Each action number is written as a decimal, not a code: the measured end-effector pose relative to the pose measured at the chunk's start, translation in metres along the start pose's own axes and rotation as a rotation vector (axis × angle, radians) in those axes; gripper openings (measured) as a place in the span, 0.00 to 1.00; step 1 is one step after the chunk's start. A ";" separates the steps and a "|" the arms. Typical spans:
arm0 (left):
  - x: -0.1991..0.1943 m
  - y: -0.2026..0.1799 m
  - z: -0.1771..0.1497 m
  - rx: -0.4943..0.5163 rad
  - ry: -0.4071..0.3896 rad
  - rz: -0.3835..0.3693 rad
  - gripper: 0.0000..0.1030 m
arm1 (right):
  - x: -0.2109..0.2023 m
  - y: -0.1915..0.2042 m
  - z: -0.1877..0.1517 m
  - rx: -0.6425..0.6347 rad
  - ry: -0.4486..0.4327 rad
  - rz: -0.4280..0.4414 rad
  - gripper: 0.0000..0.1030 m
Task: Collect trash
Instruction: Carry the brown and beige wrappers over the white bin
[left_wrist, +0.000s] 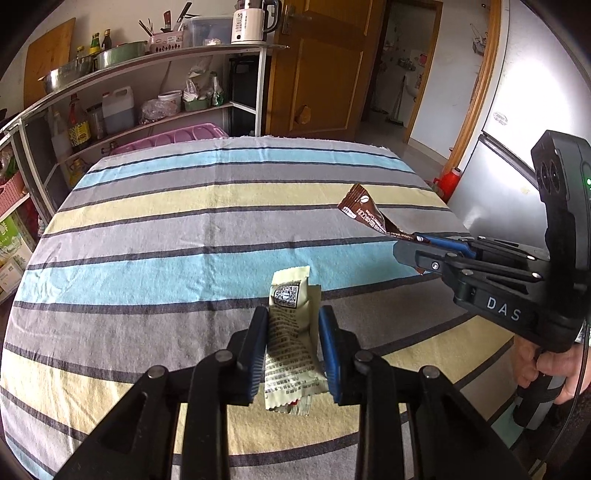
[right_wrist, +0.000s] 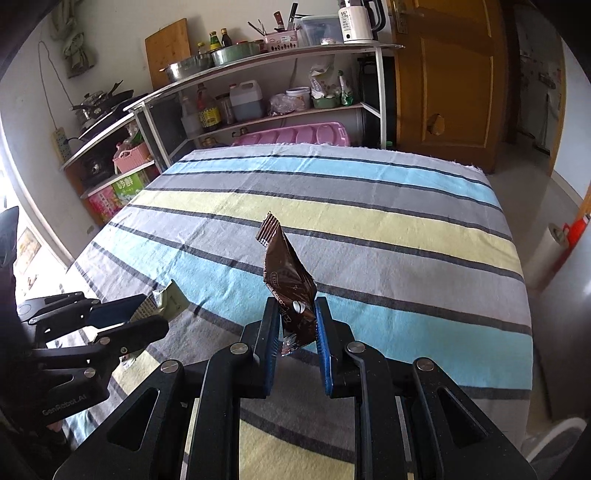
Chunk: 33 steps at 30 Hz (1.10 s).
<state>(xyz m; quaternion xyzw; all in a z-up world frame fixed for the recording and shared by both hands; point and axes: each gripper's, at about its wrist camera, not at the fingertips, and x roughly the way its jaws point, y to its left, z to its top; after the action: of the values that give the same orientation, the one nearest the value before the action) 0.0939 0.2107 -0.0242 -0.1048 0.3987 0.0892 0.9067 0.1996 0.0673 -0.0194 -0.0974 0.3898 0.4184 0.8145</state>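
A cream snack wrapper (left_wrist: 291, 332) with printed text and a QR code stands upright between the blue pads of my left gripper (left_wrist: 293, 317), which is shut on it just above the striped tablecloth (left_wrist: 184, 236). My right gripper (right_wrist: 295, 306) is shut on a brown wrapper (right_wrist: 286, 269), held up off the cloth. In the left wrist view that brown wrapper (left_wrist: 369, 214) sticks out of the right gripper (left_wrist: 410, 243) at the right. In the right wrist view the left gripper (right_wrist: 147, 314) sits low at the left with the cream wrapper (right_wrist: 159, 301) in it.
A metal shelf rack (left_wrist: 147, 74) with bottles, bowls and a kettle stands beyond the table's far left edge. A pink plastic lid (right_wrist: 295, 134) leans behind the table. A wooden door (right_wrist: 450, 74) and a grey fridge (left_wrist: 535, 110) stand on the right. A hand (left_wrist: 554, 365) holds the right gripper's handle.
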 end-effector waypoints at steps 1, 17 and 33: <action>-0.002 -0.002 0.000 0.006 -0.005 0.000 0.28 | -0.003 0.000 -0.001 0.007 -0.006 -0.002 0.19; -0.037 -0.068 0.006 0.143 -0.073 -0.090 0.28 | -0.104 -0.016 -0.036 0.108 -0.156 -0.083 0.19; -0.053 -0.167 -0.001 0.319 -0.091 -0.256 0.28 | -0.193 -0.065 -0.102 0.252 -0.222 -0.261 0.19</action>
<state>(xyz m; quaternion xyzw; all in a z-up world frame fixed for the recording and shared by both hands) 0.0984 0.0460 0.0342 -0.0056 0.3501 -0.0864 0.9327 0.1257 -0.1402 0.0390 0.0024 0.3312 0.2655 0.9054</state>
